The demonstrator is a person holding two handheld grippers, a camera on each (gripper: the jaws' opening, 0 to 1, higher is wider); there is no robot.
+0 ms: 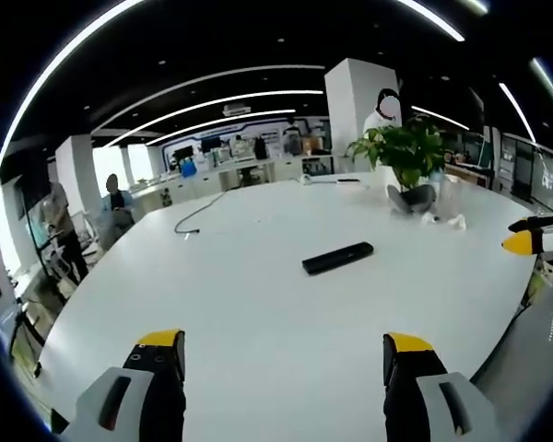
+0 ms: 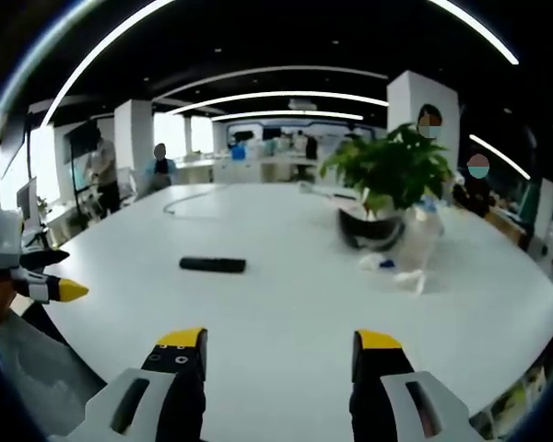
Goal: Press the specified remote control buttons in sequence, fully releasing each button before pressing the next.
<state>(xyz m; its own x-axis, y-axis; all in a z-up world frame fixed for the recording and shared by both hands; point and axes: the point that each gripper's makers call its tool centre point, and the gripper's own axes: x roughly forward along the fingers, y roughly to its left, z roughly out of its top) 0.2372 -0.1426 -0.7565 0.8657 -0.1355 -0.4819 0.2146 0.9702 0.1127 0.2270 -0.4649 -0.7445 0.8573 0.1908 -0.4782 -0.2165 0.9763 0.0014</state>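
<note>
Left gripper view first: the left gripper (image 1: 283, 361) hangs over the near edge of the big white table (image 1: 258, 304), jaws spread wide with nothing between them, and out ahead, well apart from the tips, the black remote control (image 1: 337, 258) lies flat on the tabletop, angled slightly. Over in the right gripper view the right gripper (image 2: 281, 359) is likewise wide open and empty, with that same remote (image 2: 212, 265) lying off to the left and farther out. It looks slim, rigid and light, the sort of thing that will skate across a smooth glossy top if prodded from the side, so I'd judge the safe play is to pin it by its long edges or one end with one gripper and come straight down on the buttons with a single jaw tip of the other; the buttons themselves are too small to make out from here. No press has begun. The table is broad, rounded and pale, with a potted plant (image 2: 387, 175) in a dark bowl well beyond the remote and a thin cable (image 1: 203, 212) trailing at the far side. Around it, an open office: curved ceiling light strips, white pillars, desks, a few people standing back.
</note>
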